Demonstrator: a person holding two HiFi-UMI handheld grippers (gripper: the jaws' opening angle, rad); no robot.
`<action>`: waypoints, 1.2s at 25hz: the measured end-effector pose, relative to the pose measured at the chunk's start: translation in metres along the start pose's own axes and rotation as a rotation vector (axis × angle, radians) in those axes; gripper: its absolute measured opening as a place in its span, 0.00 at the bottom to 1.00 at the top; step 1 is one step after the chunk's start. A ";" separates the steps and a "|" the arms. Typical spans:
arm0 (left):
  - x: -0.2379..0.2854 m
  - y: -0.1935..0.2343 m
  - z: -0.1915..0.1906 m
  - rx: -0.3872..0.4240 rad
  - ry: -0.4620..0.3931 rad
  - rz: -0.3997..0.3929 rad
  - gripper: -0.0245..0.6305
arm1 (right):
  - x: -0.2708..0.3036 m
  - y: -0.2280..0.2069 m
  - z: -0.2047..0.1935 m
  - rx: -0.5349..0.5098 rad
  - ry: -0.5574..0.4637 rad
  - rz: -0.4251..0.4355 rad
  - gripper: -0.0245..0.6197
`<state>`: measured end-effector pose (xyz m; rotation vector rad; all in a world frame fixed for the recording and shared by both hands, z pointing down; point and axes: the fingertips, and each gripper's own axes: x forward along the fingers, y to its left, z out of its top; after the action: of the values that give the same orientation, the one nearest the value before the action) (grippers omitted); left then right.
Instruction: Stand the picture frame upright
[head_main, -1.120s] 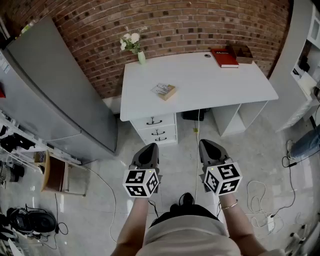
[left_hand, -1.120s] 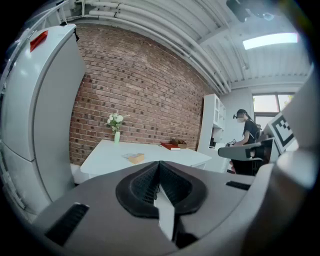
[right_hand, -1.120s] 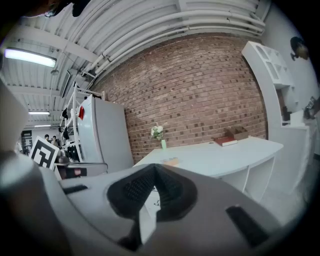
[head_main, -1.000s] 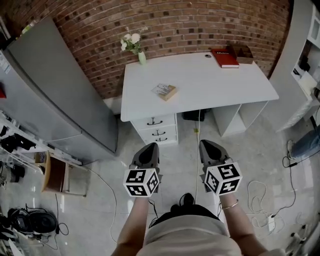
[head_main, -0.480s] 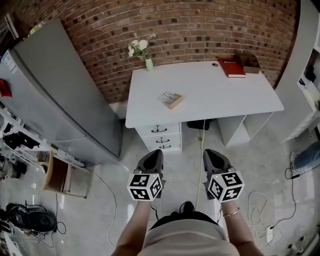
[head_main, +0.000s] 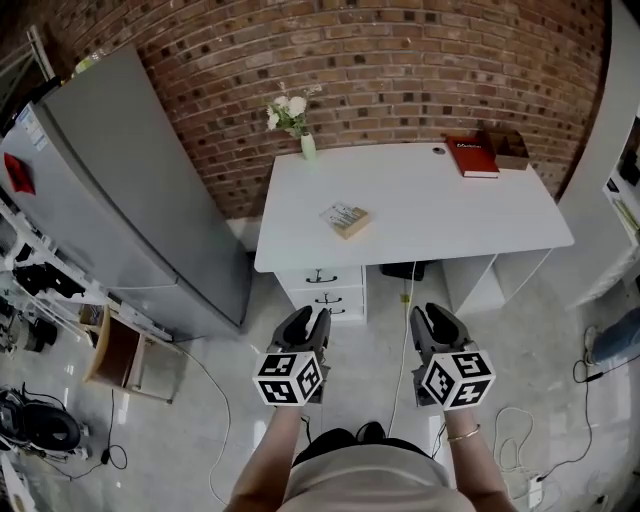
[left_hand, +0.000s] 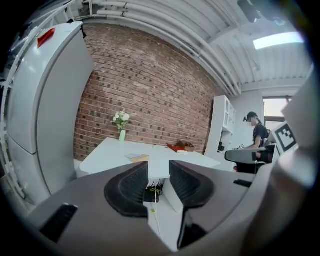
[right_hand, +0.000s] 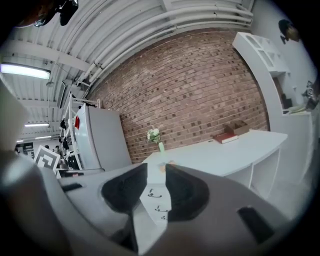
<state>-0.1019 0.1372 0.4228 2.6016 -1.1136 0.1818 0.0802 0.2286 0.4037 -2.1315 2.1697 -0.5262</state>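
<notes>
Stands nearer the bench (head_main: 440, 215) than a second ago, with the bench larger and lower in the head view and both grippers carried forward with the step. Holds the left gripper (head_main: 306, 317) and the right gripper (head_main: 430, 313) side by side above the floor (head_main: 375, 330), well short of the bench's front edge and aimed toward it. Shows, in the left gripper view, the left fingers (left_hand: 127, 187) apart, just now opening, with nothing between them but distant floor and a cable under the bench. Shows, in the right gripper view, the right fingers (right_hand: 125, 189) likewise apart, just now opening, with only the far-off drawers (head_main: 326, 290) in the gap.

Finds the picture frame (head_main: 346, 219) in the left half of the bench, a little nearer the front edge than the rear, apparently lying flat rather than upright, though too small here to say for sure. Keeps it well apart from both grippers.

Carries also, at the rear left corner, a vase of white flowers (head_main: 300, 130), and at the rear right corner a red book (head_main: 472, 157) beside a brown box (head_main: 508, 147). Backs onto a brick wall (head_main: 400, 70), with a grey refrigerator (head_main: 120, 200) off the left edge.
</notes>
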 end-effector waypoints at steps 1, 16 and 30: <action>0.001 0.000 0.000 -0.001 0.003 0.006 0.23 | 0.000 -0.002 -0.001 0.006 0.006 0.003 0.19; 0.029 0.023 0.003 0.012 0.022 0.069 0.26 | 0.039 -0.013 -0.002 0.005 0.047 0.035 0.25; 0.143 0.106 0.033 -0.015 0.053 0.053 0.27 | 0.176 -0.018 0.025 -0.064 0.079 0.029 0.25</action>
<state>-0.0800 -0.0406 0.4489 2.5410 -1.1617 0.2512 0.0960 0.0513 0.4195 -2.1420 2.2860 -0.5545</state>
